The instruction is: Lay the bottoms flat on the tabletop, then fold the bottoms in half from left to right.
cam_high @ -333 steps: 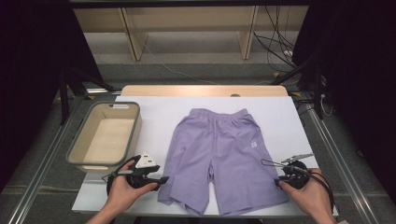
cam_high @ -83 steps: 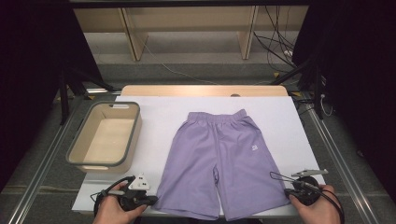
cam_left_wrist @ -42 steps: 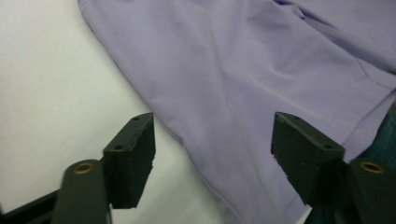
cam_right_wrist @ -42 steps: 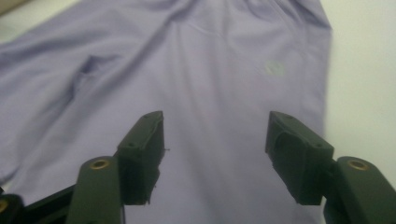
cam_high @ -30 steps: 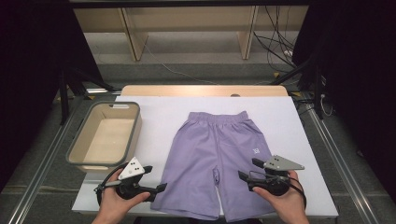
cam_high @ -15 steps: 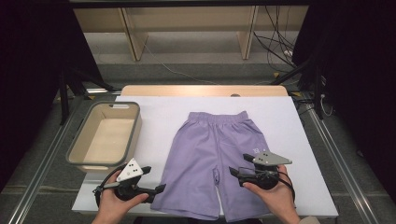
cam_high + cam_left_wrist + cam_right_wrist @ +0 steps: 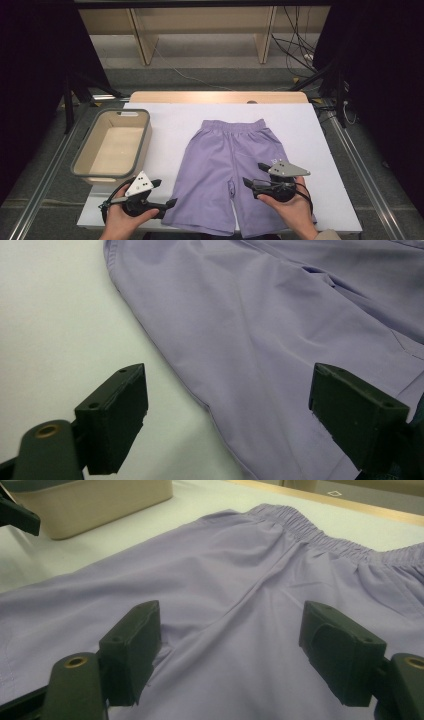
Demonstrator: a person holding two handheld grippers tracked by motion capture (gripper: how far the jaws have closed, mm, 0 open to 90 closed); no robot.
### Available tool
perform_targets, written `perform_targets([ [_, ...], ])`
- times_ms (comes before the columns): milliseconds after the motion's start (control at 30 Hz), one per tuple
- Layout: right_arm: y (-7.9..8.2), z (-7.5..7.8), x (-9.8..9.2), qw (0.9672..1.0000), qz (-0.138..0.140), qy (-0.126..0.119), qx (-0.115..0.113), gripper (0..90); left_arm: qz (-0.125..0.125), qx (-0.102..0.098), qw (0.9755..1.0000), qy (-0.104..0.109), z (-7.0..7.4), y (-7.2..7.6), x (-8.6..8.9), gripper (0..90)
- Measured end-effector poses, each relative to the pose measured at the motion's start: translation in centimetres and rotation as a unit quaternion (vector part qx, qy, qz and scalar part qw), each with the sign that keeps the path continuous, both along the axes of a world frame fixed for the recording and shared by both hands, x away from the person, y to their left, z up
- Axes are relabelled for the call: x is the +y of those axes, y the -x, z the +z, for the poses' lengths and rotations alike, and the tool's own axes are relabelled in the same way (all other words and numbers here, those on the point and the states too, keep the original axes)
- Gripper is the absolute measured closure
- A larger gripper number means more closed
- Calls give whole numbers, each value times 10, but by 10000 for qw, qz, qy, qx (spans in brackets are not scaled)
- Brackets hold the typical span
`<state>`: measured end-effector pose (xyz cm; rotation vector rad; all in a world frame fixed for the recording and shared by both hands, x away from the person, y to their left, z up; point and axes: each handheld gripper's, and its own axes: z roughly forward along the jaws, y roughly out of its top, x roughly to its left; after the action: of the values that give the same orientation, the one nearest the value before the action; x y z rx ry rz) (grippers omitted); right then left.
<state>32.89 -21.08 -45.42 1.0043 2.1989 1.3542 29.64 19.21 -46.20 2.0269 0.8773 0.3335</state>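
Left gripper (image 7: 169, 203): jaws spread wide, nothing pinched, poised at the outer edge of the shorts (image 7: 235, 170)' left leg, hem corner just ahead on the white mat (image 7: 170, 125). Right gripper (image 7: 248, 181): jaws likewise spread, empty, hovering over the right leg near the crotch seam, aimed toward 10 o'clock across the cloth. Shorts: flat, face up, centre of the mat, waistband (image 7: 320, 532) at 12 o'clock, 2 legs toward 6 o'clock. Bin (image 7: 112, 145): empty, at 9 o'clock from the shorts, well apart. Judged progress: early stage. No fold made, no cloth gripped. Left to do, likely: pinch, fold the shorts, move them to the bin.
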Motion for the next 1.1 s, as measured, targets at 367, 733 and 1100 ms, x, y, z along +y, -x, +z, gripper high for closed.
perform_targets([
  [367,-2,0,0,10000,-73,-5,-19,251,41,196,9997,-160,-2,2,0,193],
  [733,5,2,-1,10000,-2,38,-48,251,260,906,9939,-579,-8,6,-3,366],
  [1100,6,0,-1,10000,1,66,-25,251,34,1224,9876,-979,-15,12,-11,467],
])
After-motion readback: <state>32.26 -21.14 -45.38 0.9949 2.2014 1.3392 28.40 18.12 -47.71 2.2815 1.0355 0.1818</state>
